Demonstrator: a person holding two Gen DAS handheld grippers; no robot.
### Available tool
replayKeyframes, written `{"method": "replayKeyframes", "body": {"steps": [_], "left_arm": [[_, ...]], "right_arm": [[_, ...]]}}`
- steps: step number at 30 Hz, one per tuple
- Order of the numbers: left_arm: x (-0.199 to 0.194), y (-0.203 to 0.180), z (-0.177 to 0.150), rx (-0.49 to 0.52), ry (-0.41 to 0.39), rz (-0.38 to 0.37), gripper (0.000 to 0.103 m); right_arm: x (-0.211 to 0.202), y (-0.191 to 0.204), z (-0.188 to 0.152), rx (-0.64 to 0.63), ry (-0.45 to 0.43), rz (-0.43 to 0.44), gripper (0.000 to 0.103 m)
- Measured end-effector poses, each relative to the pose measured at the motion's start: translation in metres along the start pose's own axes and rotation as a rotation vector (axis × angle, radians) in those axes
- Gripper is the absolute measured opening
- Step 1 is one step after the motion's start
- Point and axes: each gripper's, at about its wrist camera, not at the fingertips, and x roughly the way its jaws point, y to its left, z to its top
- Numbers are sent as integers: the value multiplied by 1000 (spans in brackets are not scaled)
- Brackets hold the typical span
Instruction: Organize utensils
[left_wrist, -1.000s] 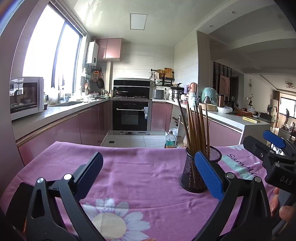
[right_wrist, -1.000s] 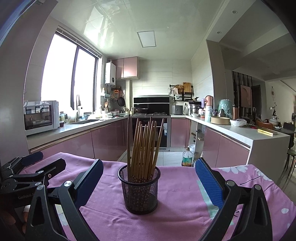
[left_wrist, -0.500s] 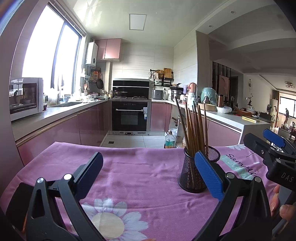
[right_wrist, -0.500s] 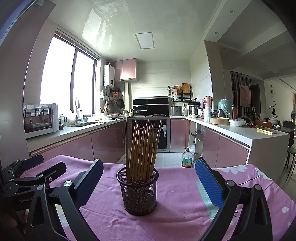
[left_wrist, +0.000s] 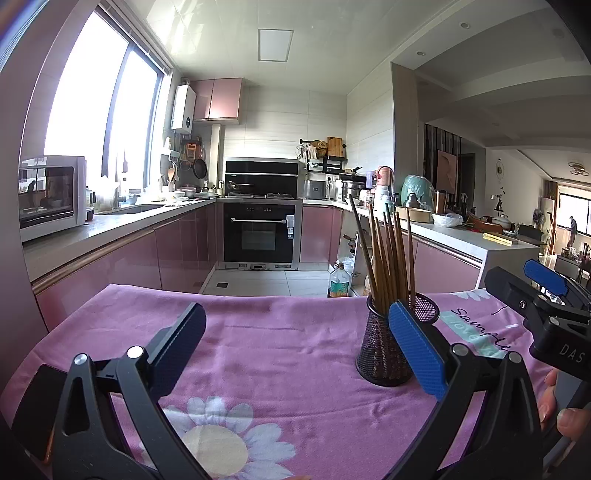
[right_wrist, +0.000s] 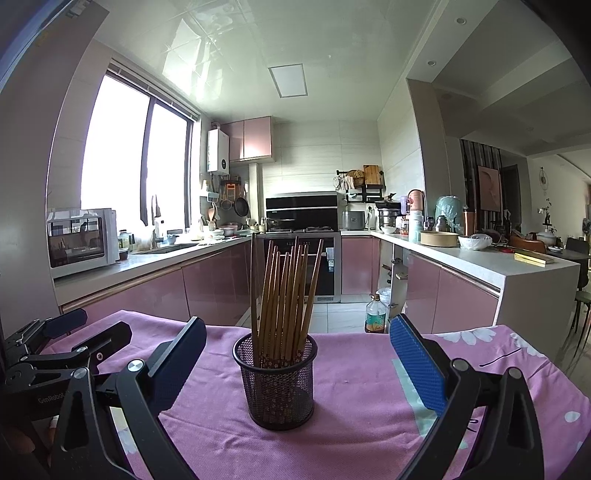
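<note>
Cloth (right_wrist: 354, 387): pink-purple, printed with white daisies, yellow centres; pale teal band with dark script.
Holder (right_wrist: 275, 384): black wire mesh.
Chopsticks (right_wrist: 284, 295): brown, small floral print at lower ends.
Gripper pads (right_wrist: 415, 367): blue, textured; frames black.
Cabinets (left_wrist: 122, 258): glossy pink.

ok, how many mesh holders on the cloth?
1. The mesh holder stands upright mid-table on the pink cloth, full of chopsticks, centred ahead of the open right gripper. None other visible.
</note>
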Motion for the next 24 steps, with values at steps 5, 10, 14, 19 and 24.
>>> {"method": "replayKeyframes", "body": {"steps": [5, 10, 14, 19, 24], "left_arm": [[1, 0, 0, 0, -1, -1, 97], [1, 0, 0, 1, -1, 0, 97], [1, 0, 1, 0, 0, -1, 97], [1, 0, 1, 1, -1, -1, 97], [1, -1, 0, 2, 1, -2, 97]], "right_arm": [[-1, 0, 0, 0, 0, 1, 96], [0, 0, 1, 0, 0, 1, 96], [1, 0, 0, 0, 3, 1, 96], [2, 1, 0, 0, 1, 2, 96], [2, 1, 0, 1, 2, 0, 96]]}}
